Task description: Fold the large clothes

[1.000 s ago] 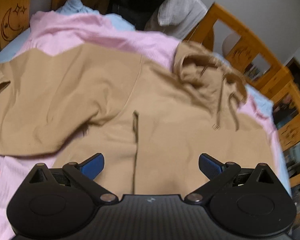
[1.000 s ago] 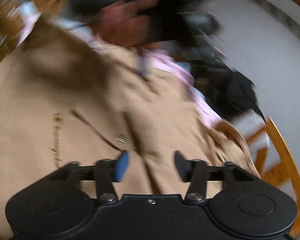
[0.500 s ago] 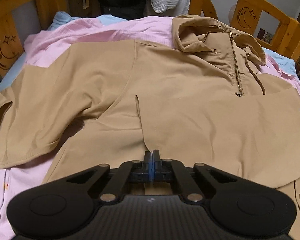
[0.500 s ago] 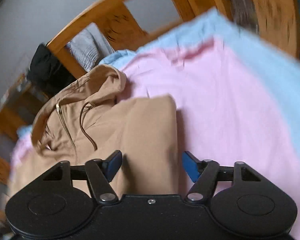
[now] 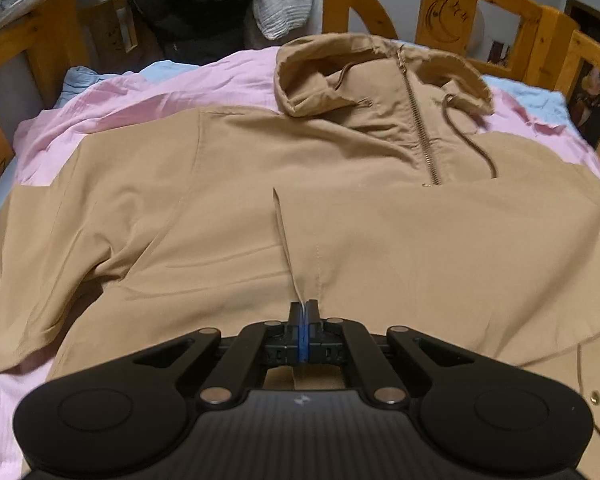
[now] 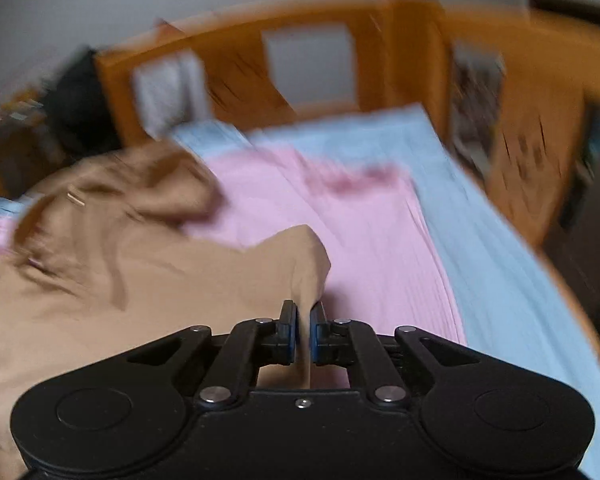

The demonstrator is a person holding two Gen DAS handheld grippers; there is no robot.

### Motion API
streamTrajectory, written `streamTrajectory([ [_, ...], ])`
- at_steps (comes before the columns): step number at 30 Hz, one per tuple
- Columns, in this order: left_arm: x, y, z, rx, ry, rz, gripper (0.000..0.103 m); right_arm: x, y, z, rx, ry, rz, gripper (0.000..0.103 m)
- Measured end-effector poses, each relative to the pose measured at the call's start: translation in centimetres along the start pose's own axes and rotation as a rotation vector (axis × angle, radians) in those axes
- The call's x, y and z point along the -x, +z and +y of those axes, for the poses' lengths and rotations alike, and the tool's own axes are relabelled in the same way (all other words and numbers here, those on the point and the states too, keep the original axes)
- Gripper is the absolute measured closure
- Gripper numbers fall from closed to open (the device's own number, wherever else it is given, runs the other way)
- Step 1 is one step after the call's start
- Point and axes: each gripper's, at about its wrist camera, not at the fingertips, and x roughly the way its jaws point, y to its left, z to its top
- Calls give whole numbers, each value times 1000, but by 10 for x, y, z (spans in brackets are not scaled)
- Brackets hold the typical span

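The soft, limp tan jacket [image 5: 340, 232] is pinched at a fold by the left gripper [image 5: 303, 312]; the closing right gripper [image 6: 303, 320] apparently clamps its edge.

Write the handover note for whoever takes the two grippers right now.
Left gripper: fingers shut, pinching a seam edge of the tan hooded jacket at its near side.
Right gripper: fingers closing on a fold of the same jacket at its edge beside the pink sheet; fabric is between them.
Jacket: spread front-up on the pink sheet inside the wooden bed frame, hood at the far end, one sleeve lying out to the left in the left wrist view.
Done: both edges taken up.
Left: probably every fold; no finished fold shows, though the right wrist view is blurred.
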Motion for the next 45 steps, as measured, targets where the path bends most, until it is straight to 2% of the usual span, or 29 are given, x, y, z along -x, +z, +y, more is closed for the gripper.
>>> streamTrajectory([
  [2, -3, 2, 5, 13, 13, 5, 103, -7, -14, -13, -98, 26, 37, 82],
  [3, -3, 1, 8, 19, 14, 6, 103, -4, -20, -20, -151, 80, 45, 73],
  [4, -5, 2, 13, 18, 13, 11, 103, 1, -26, -25, -175, 129, 48, 58],
  [6, -8, 2, 19, 9, 1, 26, 103, 8, -37, -31, -179, 205, 64, 51],
  [8, -12, 1, 20, 7, -4, 37, 103, 6, -43, -31, -168, 231, 96, 58],
  [9, -14, 1, 19, 0, 1, 39, 103, 3, -46, -29, -173, 227, 112, 83],
  [10, -15, 0, 17, -7, 8, 37, 103, 1, -48, -25, -165, 214, 127, 93],
  [13, -16, -2, 15, -7, 16, 29, 103, 8, -44, 2, -37, 92, 93, 95],
  [15, -16, -2, 17, -7, 6, 22, 102, 3, -50, 22, 112, -5, 89, 90],
  [17, -8, -3, 25, 23, -14, 22, 88, -1, -58, 31, 158, -57, 80, 89],
  [18, -1, -4, 32, 44, -12, 24, 66, 2, -59, 35, 166, -73, 59, 86],
  [19, 7, -5, 38, 59, -7, 17, 45, 8, -59, 37, 172, -81, 33, 75],
  [20, 19, -10, 46, 73, 2, -7, 41, 15, -60, 39, 179, -87, 8, 68],
  [22, 44, -22, 63, 64, 24, -76, 35, 30, -57, 44, 198, -85, -56, 48],
  [24, 64, -34, 81, 17, 109, -134, 32, 42, -56, 56, 223, -48, -97, 40],
  [26, 77, -44, 103, -17, 287, -185, 30, 51, -56, 69, 241, 3, -115, 33],
  [28, 80, -54, 128, -46, 480, -221, 22, 61, -59, 83, 251, 69, -124, 22],
  [29, 80, -58, 138, -51, 545, -232, 21, 65, -60, 93, 256, 97, -130, 20],
  [31, 76, -68, 164, -45, 667, -238, 20, 71, -64, 109, 272, 159, -128, 15],
  [34, 63, -77, 187, -45, 774, -215, 18, 79, -69, 137, 283, 225, -111, 6],
  [39, 34, -74, 208, -154, 854, -149, 20, 89, -82, 177, 332, 325, -78, 3],
  [41, 24, -72, 214, -184, 837, -100, 29, 91, -87, 188, 362, 347, -72, 3],
  [43, 16, -73, 217, -197, 838, -66, 45, 95, -91, 197, 395, 361, -72, 2],
  [44, 14, -71, 220, -193, 827, -48, 49, 96, -92, 199, 404, 368, -71, 2],
  [45, 13, -69, 223, -181, 815, -39, 66, 98, -93, 202, 410, 374, -71, 2],
])
